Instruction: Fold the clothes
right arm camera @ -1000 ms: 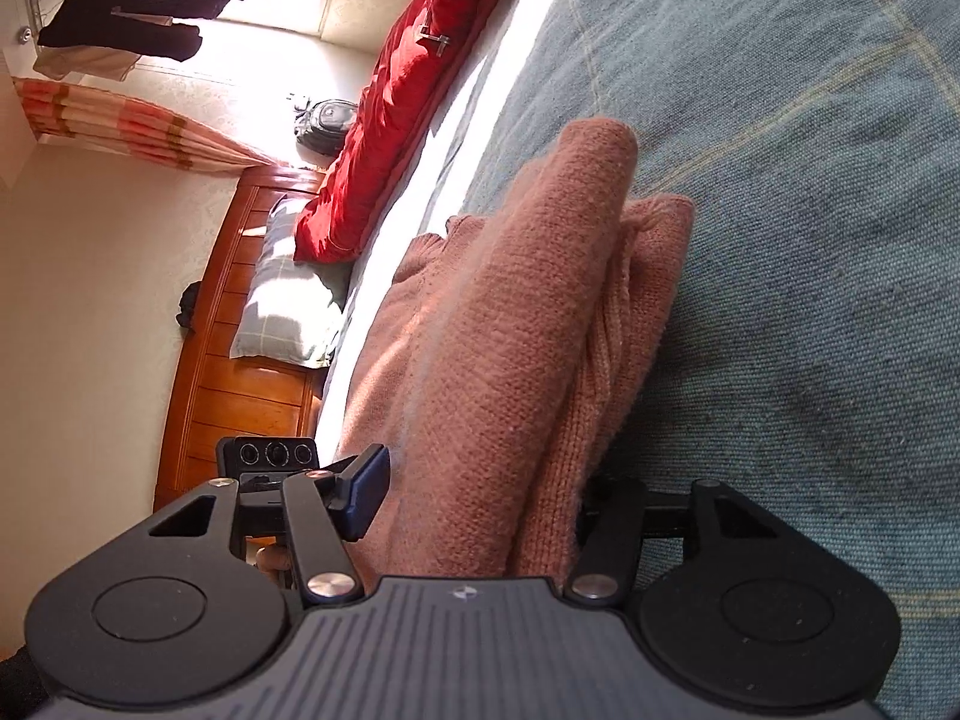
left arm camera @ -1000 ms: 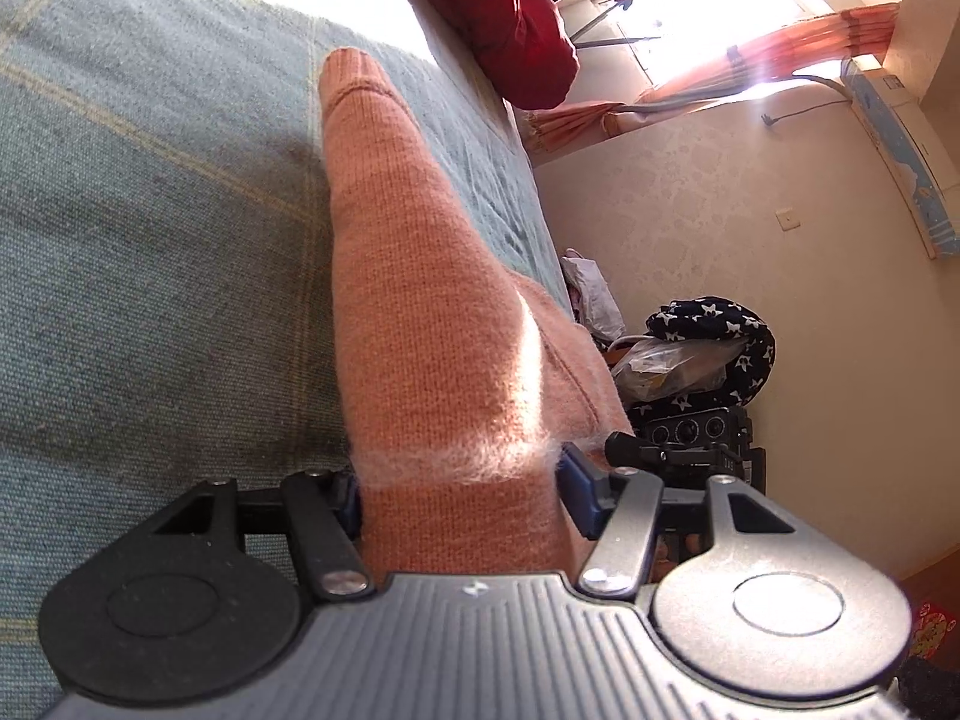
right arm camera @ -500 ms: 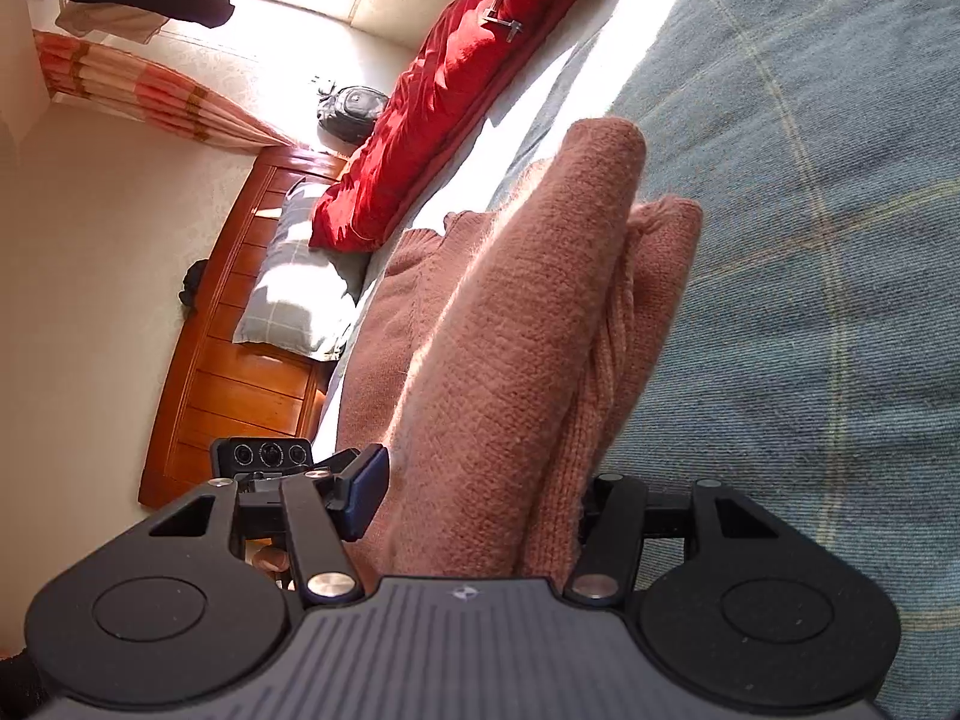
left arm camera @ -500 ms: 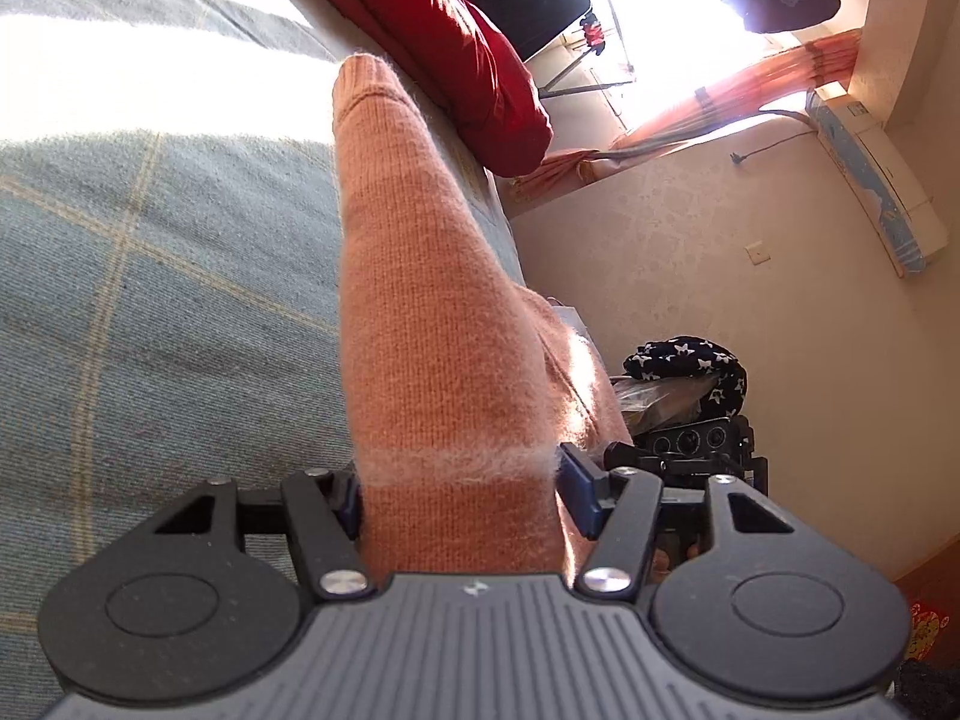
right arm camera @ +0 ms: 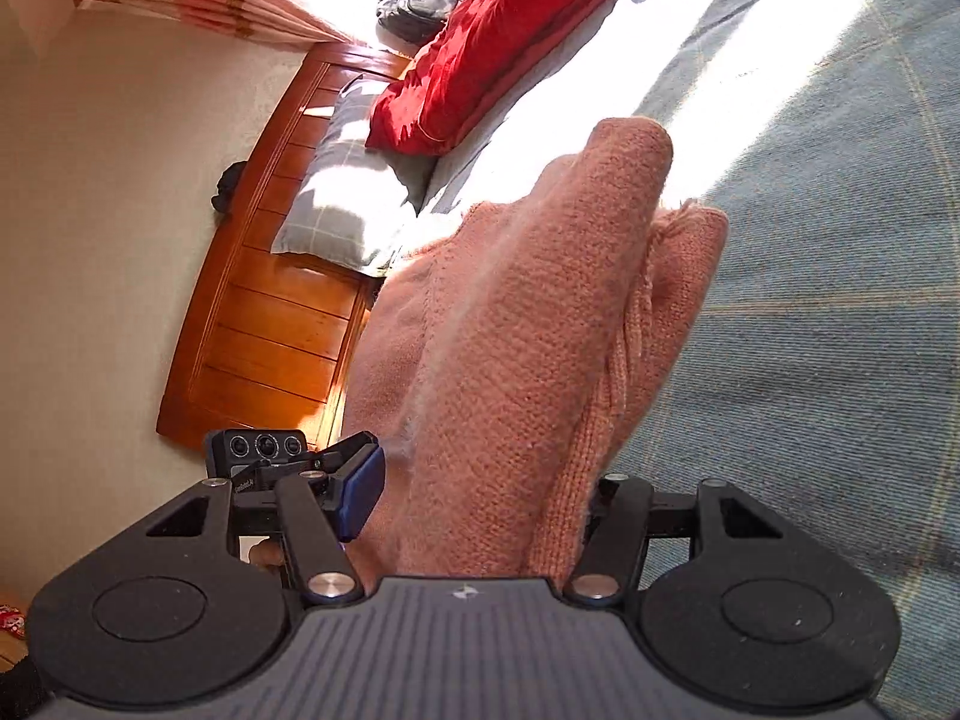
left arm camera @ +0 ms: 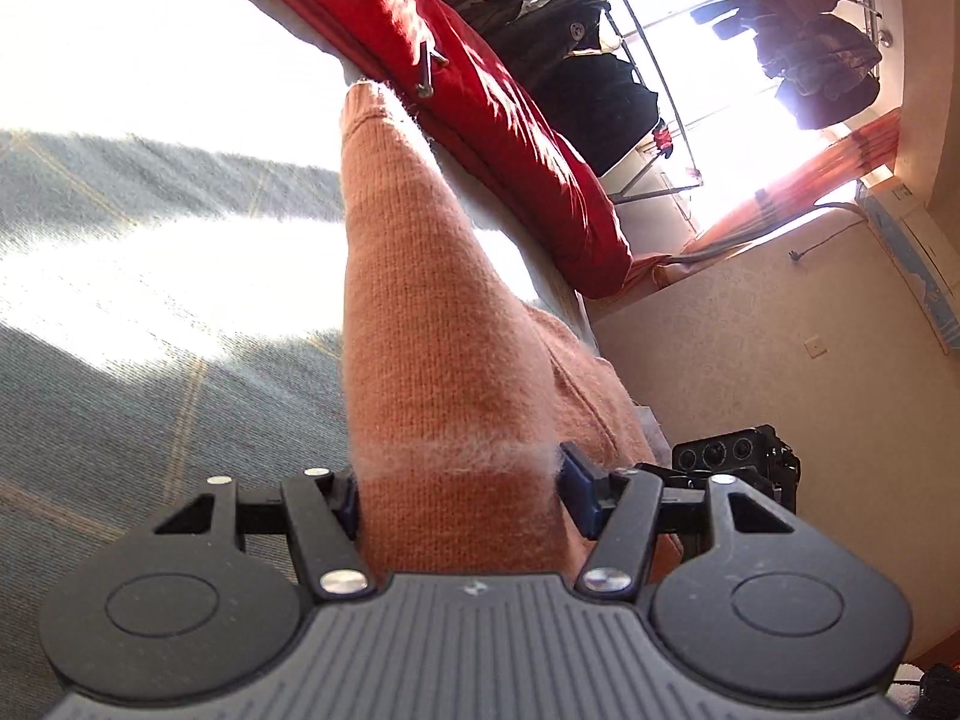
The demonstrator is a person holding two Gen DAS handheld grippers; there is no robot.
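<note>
A salmon-pink knitted sweater (left arm camera: 432,312) hangs folded over in a thick bundle, and my left gripper (left arm camera: 459,483) is shut on one end, the knit filling the gap between its blue pads. In the right wrist view the same sweater (right arm camera: 540,312) is a doubled wad that runs forward from my right gripper (right arm camera: 480,486). That gripper's jaws are opening, with the knit still packed between them and touching both pads. The sweater is held over the blue-grey checked bed cover (left arm camera: 150,408), its far end toward the red quilt. Each gripper shows at the other's side.
A red quilt (left arm camera: 510,120) lies along the bed's far edge. A grey checked pillow (right arm camera: 348,198) leans on the wooden headboard (right arm camera: 270,336). A rack of dark clothes (left arm camera: 600,84) stands by the bright window, with an orange curtain (left arm camera: 810,180) beside it. Strong sun patches cross the cover.
Both grippers have carried the sweater across the bed toward the red quilt and a little higher. The views have turned, so more of the window, rack and headboard shows.
</note>
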